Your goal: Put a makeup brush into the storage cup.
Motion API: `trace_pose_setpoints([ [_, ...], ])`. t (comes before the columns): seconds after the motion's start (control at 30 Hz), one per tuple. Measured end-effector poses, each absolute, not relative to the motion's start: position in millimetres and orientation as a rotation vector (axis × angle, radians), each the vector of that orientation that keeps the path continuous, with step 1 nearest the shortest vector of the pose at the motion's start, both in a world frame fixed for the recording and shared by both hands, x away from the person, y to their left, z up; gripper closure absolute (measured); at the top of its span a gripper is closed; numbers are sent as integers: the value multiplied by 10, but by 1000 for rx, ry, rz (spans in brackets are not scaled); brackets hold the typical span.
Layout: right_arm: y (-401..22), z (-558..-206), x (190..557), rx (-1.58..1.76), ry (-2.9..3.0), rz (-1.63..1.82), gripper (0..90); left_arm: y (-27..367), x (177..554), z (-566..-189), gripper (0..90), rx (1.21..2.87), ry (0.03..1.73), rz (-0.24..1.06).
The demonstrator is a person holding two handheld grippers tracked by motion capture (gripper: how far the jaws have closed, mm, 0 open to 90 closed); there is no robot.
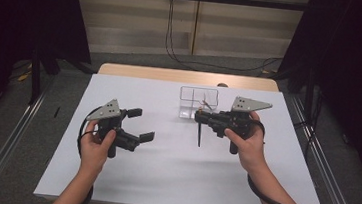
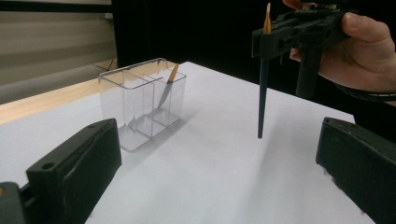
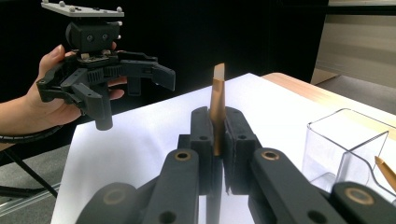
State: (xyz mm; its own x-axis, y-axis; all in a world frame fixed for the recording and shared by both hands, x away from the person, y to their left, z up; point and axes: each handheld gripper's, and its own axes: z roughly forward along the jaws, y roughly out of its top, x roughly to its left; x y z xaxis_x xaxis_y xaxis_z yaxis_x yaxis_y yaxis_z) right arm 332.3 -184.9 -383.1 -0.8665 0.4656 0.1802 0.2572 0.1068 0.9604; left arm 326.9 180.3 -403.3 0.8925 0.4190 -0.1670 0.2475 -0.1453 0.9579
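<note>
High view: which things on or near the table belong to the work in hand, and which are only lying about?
Belonging to the work:
- brush, clamped in the right gripper
- clear box, with a second brush inside
- left gripper, jaws open, holding nothing

Lying about:
- cables on the floor behind the table

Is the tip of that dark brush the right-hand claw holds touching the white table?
Cannot tell. In the left gripper view the brush hangs from the right gripper, its tip meeting the table with no plain gap.
</note>
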Motion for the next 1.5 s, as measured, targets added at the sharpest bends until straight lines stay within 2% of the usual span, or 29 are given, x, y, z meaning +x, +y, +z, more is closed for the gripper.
trace_pose_setpoints([
  [0.67, -2037, -3745, 3400, 773, 2150, 1830, 840, 2043, 3196, -4110, 0, 1747, 544, 177],
  [1.5, -2136, -3527, 3661, 830, 2078, 1792, 840, 2124, 3138, -4164, 0, 1751, 558, 191],
])
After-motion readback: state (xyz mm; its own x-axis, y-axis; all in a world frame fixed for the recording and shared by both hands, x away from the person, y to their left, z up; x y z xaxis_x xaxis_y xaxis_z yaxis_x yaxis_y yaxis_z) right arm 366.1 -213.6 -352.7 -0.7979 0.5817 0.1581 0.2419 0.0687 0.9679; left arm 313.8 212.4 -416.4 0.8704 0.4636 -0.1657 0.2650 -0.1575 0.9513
